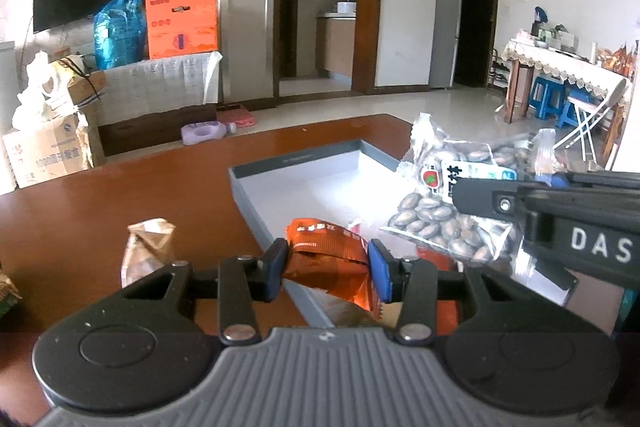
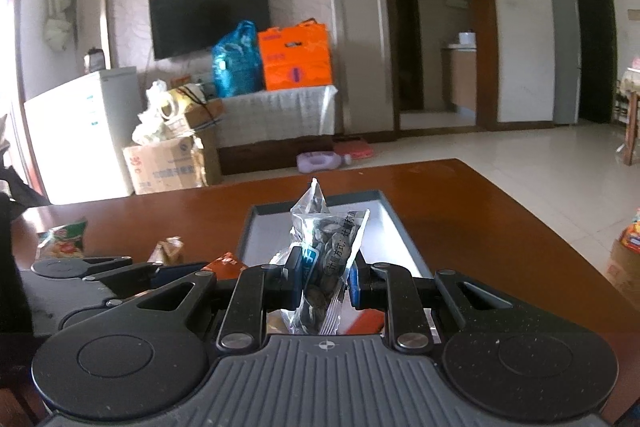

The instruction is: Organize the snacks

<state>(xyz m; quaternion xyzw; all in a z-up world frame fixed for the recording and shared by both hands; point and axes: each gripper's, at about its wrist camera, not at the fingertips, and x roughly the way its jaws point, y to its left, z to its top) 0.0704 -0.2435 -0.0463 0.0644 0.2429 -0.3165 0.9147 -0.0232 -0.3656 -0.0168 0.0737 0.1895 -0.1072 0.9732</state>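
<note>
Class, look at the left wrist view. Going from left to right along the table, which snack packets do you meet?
Crumpled tan packet → orange packet held in the left gripper → clear bag of seeds held by the right gripper.

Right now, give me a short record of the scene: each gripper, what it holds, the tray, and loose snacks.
left gripper: shut on orange snack packet
right gripper: shut on clear bag of seeds
grey tray: on the brown table, bare floor showing
loose snacks: tan wrapper, green packet
</note>
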